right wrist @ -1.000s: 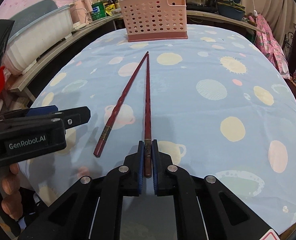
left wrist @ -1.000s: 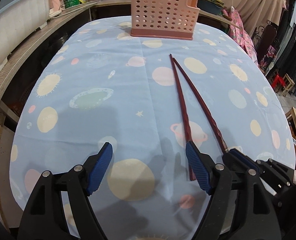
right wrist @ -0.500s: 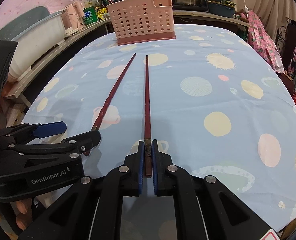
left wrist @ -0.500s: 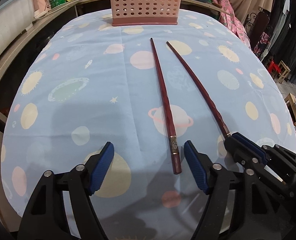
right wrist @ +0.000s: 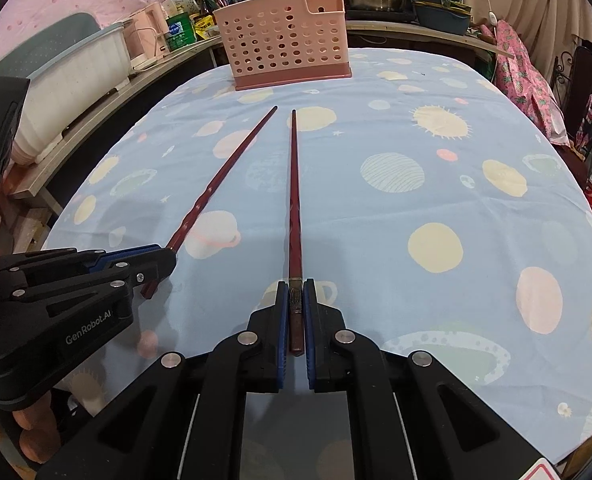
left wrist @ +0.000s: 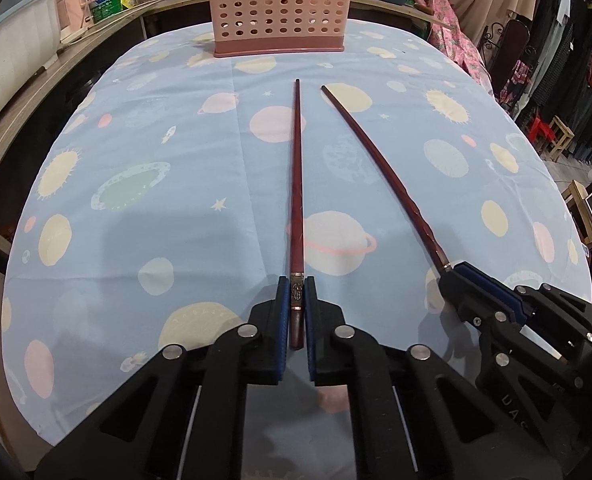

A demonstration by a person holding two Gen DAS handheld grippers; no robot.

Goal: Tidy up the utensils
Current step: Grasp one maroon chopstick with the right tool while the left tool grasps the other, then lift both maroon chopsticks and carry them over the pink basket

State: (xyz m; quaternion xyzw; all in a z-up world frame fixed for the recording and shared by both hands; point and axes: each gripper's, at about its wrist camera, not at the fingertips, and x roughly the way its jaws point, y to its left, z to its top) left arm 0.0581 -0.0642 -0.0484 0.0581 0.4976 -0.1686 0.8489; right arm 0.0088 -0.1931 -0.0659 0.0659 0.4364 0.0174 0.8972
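Two dark red chopsticks are seen lying lengthwise over a pale blue tablecloth point(left wrist: 144, 152) printed with planets and suns, their thin tips pointing toward a pink perforated utensil basket point(left wrist: 280, 8) that stands upright at the far edge of the table. The left chopstick point(left wrist: 296, 200) is clenched at its thick, metal-banded end between the blue pads of the left gripper point(left wrist: 296, 300). The right chopstick point(right wrist: 294, 200) is clamped in the same way, at its banded end, by the right gripper point(right wrist: 296, 300). The tips are set slightly apart, well short of the basket. Whether the tips touch the cloth cannot be told. Fingers point(right wrist: 36, 424) of a hand are glimpsed beneath the left gripper in the right wrist view. A cluttered shelf point(right wrist: 108, 92) with pots and containers is seen behind the table.
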